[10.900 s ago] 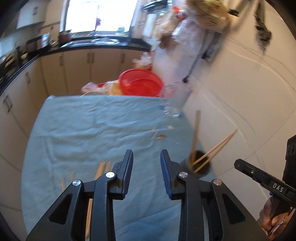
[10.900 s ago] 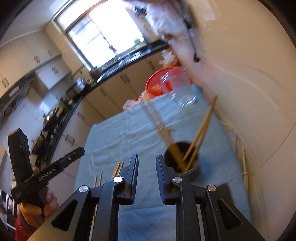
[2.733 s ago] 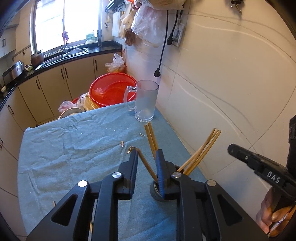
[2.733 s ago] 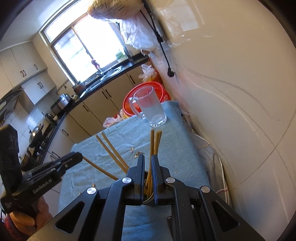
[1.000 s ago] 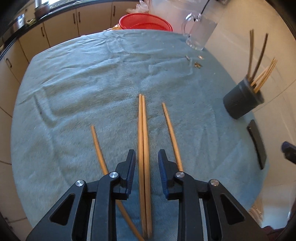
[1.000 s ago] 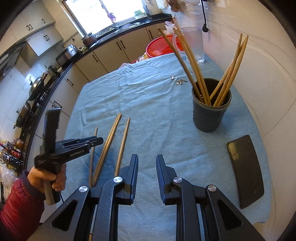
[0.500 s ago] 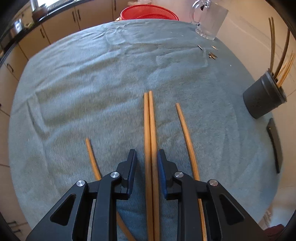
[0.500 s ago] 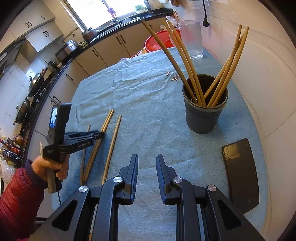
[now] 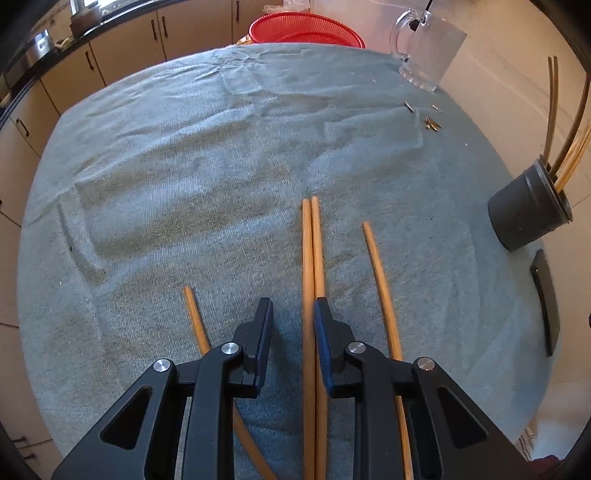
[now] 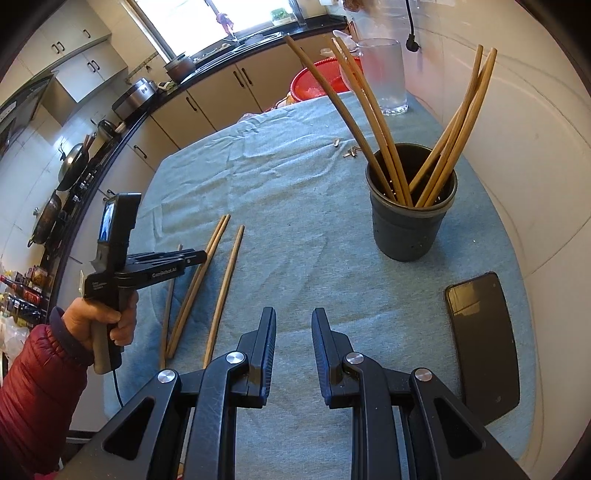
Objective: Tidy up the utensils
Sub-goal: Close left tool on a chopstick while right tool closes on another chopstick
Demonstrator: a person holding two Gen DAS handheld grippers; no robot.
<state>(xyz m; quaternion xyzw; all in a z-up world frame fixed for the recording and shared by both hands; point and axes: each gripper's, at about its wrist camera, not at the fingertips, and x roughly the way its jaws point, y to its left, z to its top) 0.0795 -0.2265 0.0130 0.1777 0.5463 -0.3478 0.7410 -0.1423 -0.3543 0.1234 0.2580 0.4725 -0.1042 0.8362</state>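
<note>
having lowered the open left gripper [image 9: 290,325] over the paired chopsticks [image 9: 312,251], you are centring both between its jaws before closing; right gripper [image 10: 293,332] idling open.

Phone [image 10: 480,343], glass mug [image 10: 384,74], possibly red basket [image 9: 303,31]

A wrinkled grey-blue terry cloth [image 9: 207,155] covers the worktop. On it lie long tan-orange wooden chopsticks [image 9: 312,254]. At two o'clock stands a dark charcoal round plastic cup [image 10: 410,225] holding more chopsticks of the same tan. A glossy black flat phone [image 10: 480,339] lies at three o'clock. At twelve o'clock are a bright red mesh basket [image 9: 303,31] and a clear frosted glass mug [image 9: 428,48]. A dark red quilted sleeve [image 10: 33,384] shows at eight o'clock.
</note>
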